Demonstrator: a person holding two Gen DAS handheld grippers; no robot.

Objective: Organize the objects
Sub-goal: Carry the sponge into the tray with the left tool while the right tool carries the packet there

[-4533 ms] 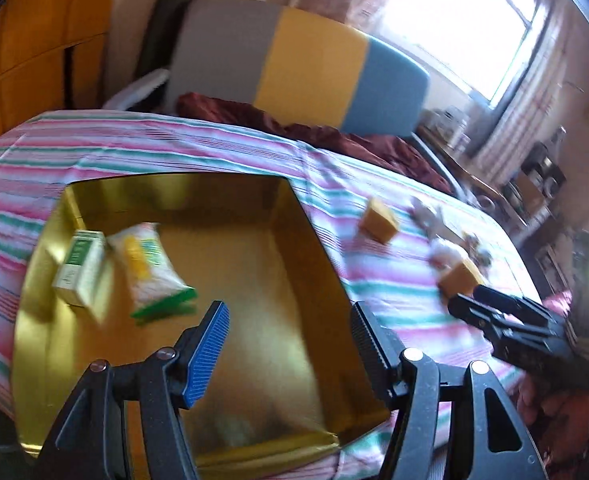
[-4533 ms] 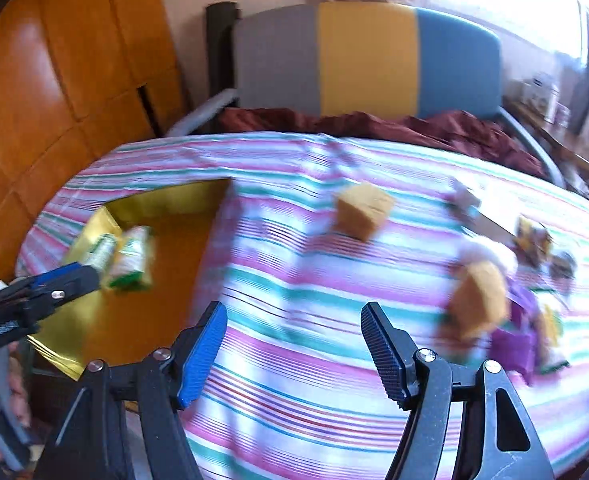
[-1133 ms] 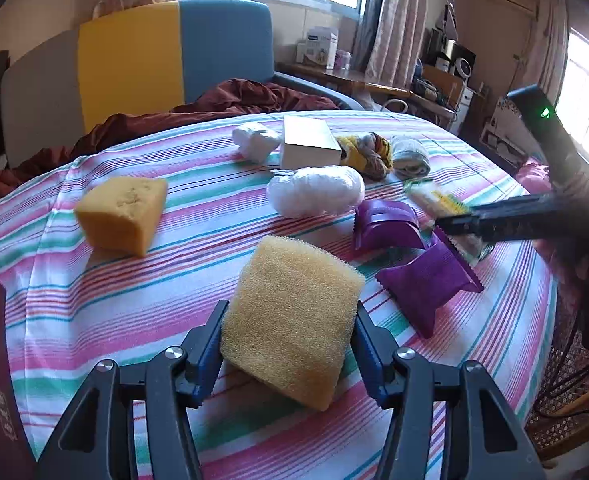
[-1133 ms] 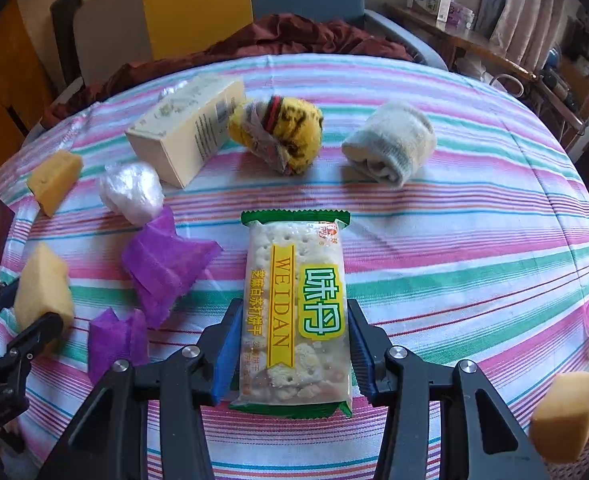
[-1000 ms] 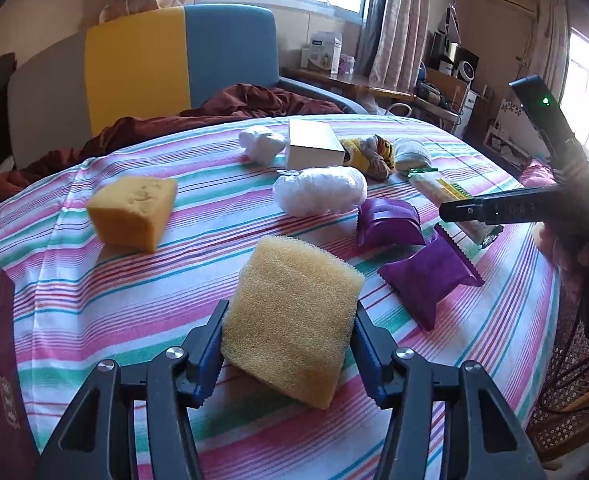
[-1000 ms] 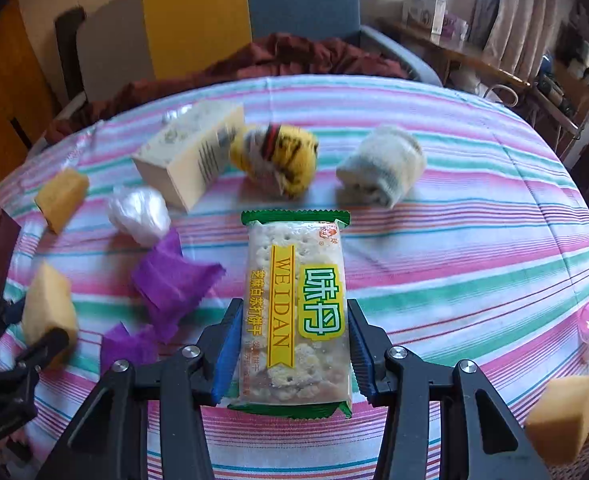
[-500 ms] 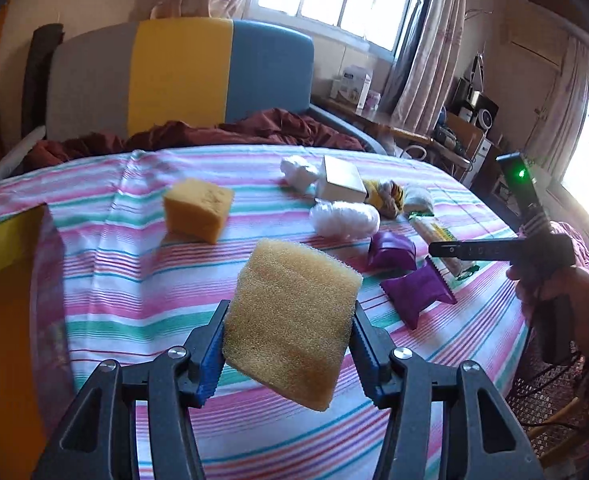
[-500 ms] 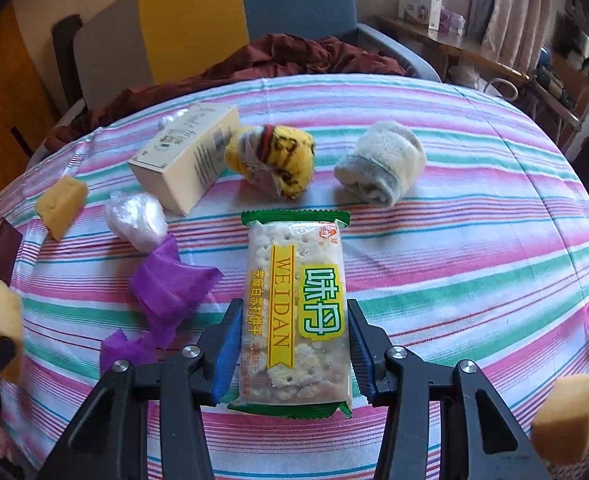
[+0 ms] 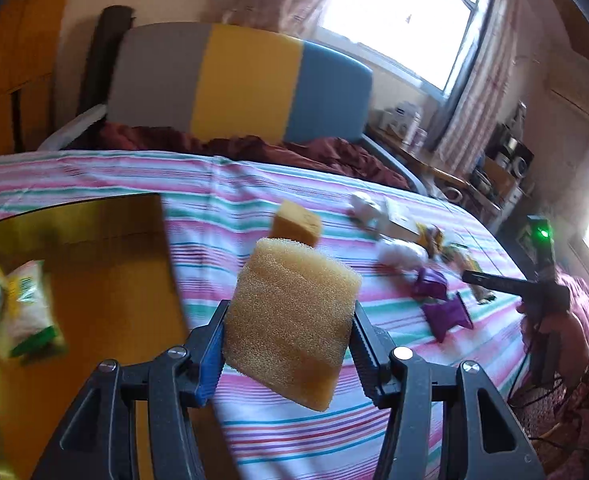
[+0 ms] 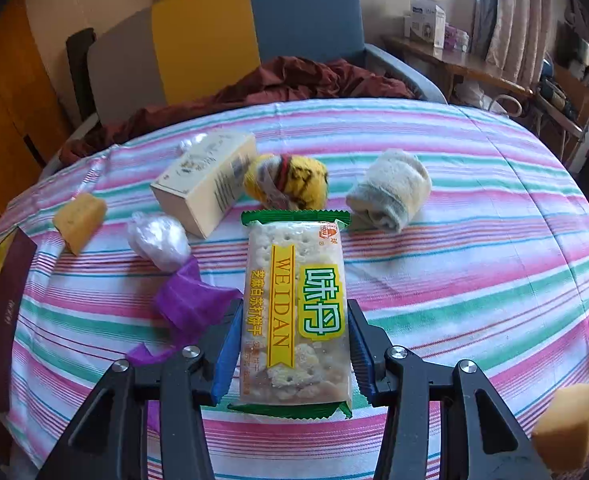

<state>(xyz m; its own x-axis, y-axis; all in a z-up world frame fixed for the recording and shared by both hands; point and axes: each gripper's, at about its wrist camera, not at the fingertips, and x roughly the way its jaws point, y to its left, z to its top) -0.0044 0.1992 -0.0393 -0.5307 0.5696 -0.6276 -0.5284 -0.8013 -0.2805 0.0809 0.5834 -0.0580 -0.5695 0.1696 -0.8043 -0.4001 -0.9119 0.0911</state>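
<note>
Sponge first: my left gripper (image 9: pixel 288 346) pinches a tan porous foam block (image 9: pixel 294 320), raised above the pink-and-green striped tablecloth (image 9: pixel 374 432). Left of it sits the open gold-lined box (image 9: pixel 106 280). My right gripper (image 10: pixel 294 350) clamps a clear green-edged cracker packet (image 10: pixel 296 304). Beyond it lie a cream carton (image 10: pixel 204 182), a yellow knitted bundle (image 10: pixel 288 180) and a rolled grey-cream towel (image 10: pixel 390 190).

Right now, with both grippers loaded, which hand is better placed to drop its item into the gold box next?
Left. Its gripper holds the sponge right beside the gold box, whose open floor fills that view. The right gripper holds the crackers over the cloth, with only the box's edge at far left.
</note>
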